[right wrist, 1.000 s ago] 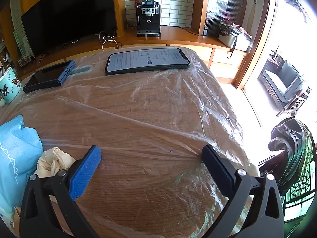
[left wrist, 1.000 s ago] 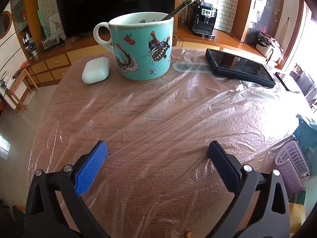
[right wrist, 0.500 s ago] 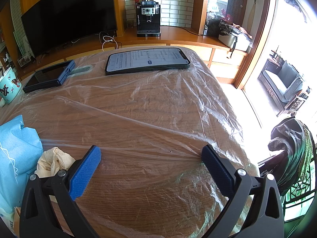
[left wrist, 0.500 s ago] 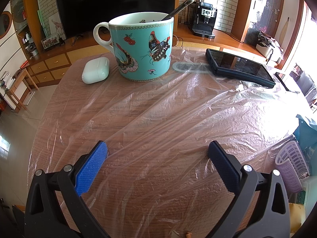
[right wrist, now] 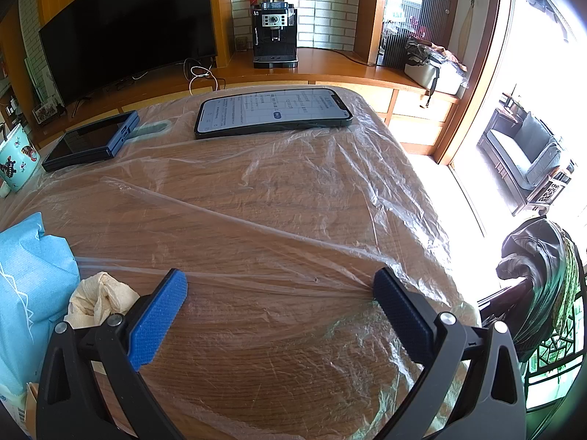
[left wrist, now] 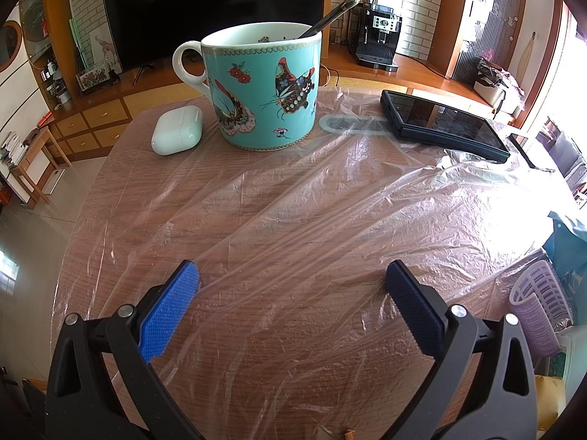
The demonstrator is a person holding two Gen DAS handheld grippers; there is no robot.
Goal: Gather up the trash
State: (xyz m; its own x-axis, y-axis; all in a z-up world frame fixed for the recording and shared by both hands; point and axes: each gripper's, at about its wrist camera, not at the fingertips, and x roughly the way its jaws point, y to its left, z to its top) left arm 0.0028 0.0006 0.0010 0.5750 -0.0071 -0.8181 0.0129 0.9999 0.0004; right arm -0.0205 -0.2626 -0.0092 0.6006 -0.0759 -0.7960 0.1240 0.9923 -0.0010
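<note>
Left gripper (left wrist: 291, 278) wide open, empty, over wrinkled clear plastic sheet (left wrist: 312, 212) on wooden surface (left wrist: 121, 146). Right gripper (right wrist: 279, 286) wide open, empty. Crumpled beige paper napkin (right wrist: 97, 300) lower left, beside blue packet (right wrist: 33, 275). Turquoise butterfly mug (left wrist: 262, 88) upper centre.

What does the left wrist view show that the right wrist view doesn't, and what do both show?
Only the left wrist view shows the white earbud case, the metal spoon handle in the mug and the lilac slatted plastic basket. Only the right wrist view shows the lit black smartphone, the crumpled beige tissue and the light blue soft pack. Both show the teal butterfly mug, the dark folded tablet case, the clear plastic sheet over the wooden table, and open, empty jaws: left gripper, right gripper.
</note>
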